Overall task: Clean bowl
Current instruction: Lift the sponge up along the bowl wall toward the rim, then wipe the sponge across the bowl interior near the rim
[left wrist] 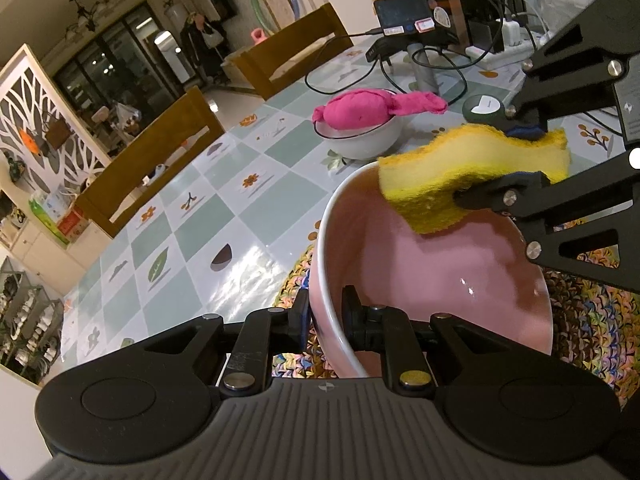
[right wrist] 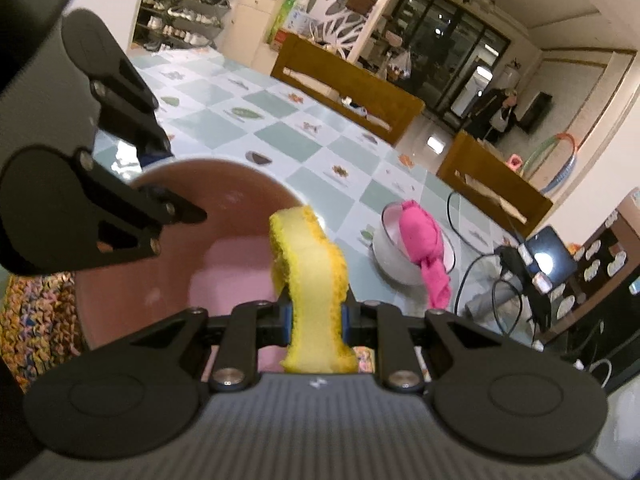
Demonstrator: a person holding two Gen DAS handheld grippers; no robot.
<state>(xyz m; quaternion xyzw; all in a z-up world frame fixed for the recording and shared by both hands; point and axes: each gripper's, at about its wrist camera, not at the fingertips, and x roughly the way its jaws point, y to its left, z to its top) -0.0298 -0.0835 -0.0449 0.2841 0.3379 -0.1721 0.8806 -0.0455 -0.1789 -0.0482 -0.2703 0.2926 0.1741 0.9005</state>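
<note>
left gripper (left wrist: 325,320) clamps pink bowl (left wrist: 400,256) rim, steadying it tilted; right gripper (right wrist: 316,316) pinches yellow sponge (right wrist: 312,280) over rim, ready to scrub

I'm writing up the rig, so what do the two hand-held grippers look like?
Both match: the left hand-held gripper and right hand-held gripper have matte black linkage arms with triangular cut-outs, silver pivot screws, blue pads on the fingertips, and a grey ribbed body flanked by round black discs. No hands or sleeves show.
</note>
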